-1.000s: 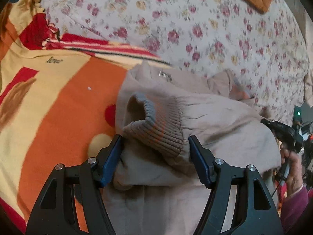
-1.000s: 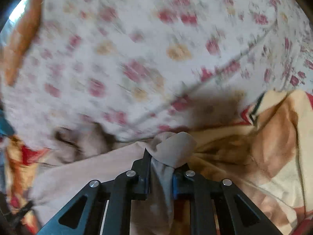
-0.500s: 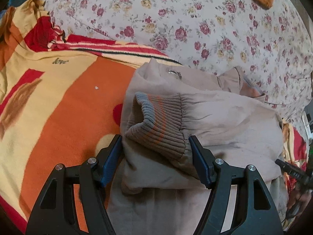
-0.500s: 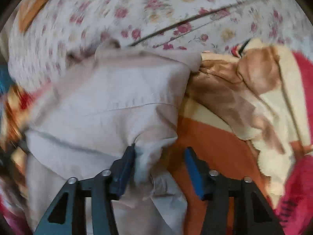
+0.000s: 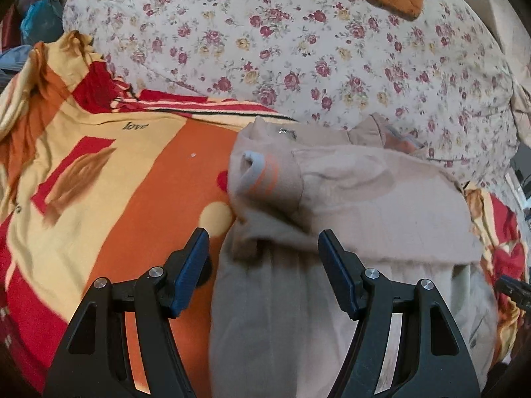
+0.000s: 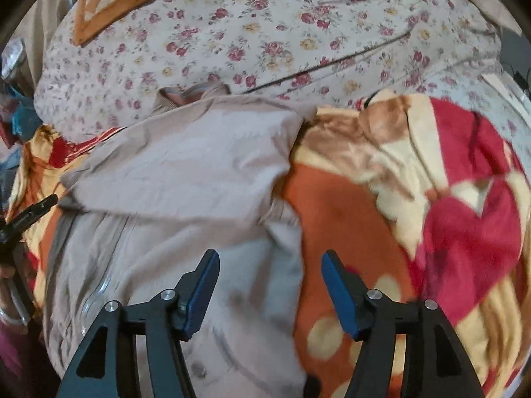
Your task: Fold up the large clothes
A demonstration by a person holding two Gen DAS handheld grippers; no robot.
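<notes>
A beige jacket [image 5: 381, 205] lies part-folded on an orange, yellow and red blanket [image 5: 99, 172], with a sleeve laid across it and the ribbed cuff [image 5: 265, 179] on top. My left gripper [image 5: 264, 242] is open, hanging just short of the cuff, its pads clear of the cloth. In the right wrist view the jacket [image 6: 186, 172] fills the left half, its folded edge running down the middle. My right gripper [image 6: 270, 258] hovers over that edge with its jaws opening and nothing pressed between the pads. The tip of the other gripper [image 6: 33, 209] shows at the left.
A floral quilt [image 5: 298, 49] bulges behind the jacket, with an orange checkered cushion [image 6: 116, 3] on its far side. The blanket [image 6: 448, 215] is rumpled to the right. Bags and clutter [image 5: 36, 20] sit past the bed's left corner.
My right gripper carried a bunch of jacket cloth across, let it go and opened. My left gripper drew back and up from the cuff that sat between its jaws.
</notes>
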